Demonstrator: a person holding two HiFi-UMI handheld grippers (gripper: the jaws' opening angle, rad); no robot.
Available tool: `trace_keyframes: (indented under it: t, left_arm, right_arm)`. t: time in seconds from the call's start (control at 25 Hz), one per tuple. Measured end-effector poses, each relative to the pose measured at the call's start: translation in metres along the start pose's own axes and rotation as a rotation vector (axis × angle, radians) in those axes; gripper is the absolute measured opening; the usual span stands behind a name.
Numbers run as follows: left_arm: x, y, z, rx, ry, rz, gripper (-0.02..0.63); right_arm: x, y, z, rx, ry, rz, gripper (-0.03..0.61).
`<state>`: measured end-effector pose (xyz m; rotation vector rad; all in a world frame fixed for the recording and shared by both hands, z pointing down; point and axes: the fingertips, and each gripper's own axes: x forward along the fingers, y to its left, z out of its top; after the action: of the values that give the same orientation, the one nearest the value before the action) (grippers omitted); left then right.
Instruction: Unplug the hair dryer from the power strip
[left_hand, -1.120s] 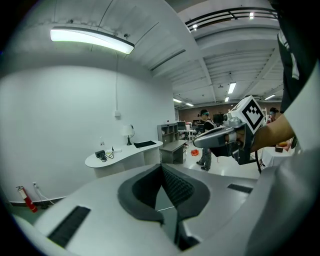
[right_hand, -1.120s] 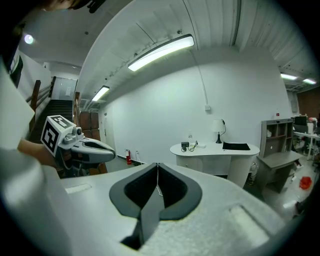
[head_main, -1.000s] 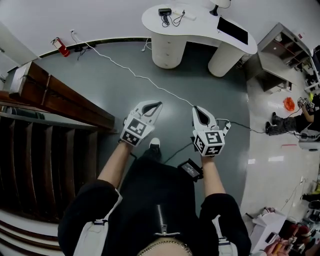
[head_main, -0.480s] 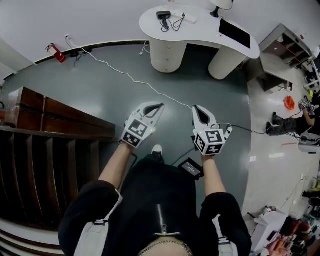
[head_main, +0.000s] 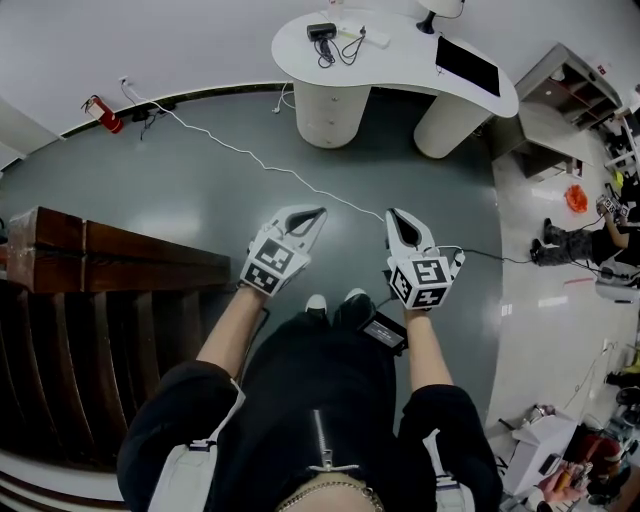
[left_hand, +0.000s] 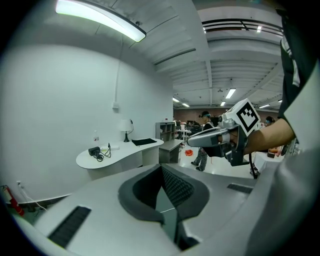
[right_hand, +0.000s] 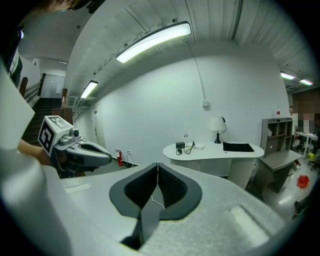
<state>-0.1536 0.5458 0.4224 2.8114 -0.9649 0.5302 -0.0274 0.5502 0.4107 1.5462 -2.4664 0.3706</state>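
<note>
Glossy white desk (head_main: 400, 60), dark wooden stairs (head_main: 120, 250), smooth grey floor (head_main: 200, 190)

I have walked on across the grey floor (head_main: 200, 180) toward the white desk (head_main: 400, 65), bearing my left gripper (head_main: 318, 213) and right gripper (head_main: 392, 217) along with me. The dark wooden stair rail (head_main: 120, 255) on my left, which a second ago reached far up the head view, has slid down and back beside me, and the red fire extinguisher (head_main: 100, 113) by the wall has drifted left. A dark shoe (head_main: 352, 303) has stepped out beside the white shoe toe (head_main: 316, 303)
</note>
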Motion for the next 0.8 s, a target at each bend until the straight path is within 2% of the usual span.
trace_keyframes:
  t: [0.44,0.8]
  left_arm:
    - [0.034,0.028,0.007,-0.008,0.011,0.002,0.009]
    - [0.08,0.065,0.026,-0.007,0.025,0.031,0.008]
  right_arm:
    - [0.04,-0.024,0.011,0.004,-0.009,0.021,0.005]
    - [0.091,-0.063,0.035,-0.005,-0.017,0.069,0.005]
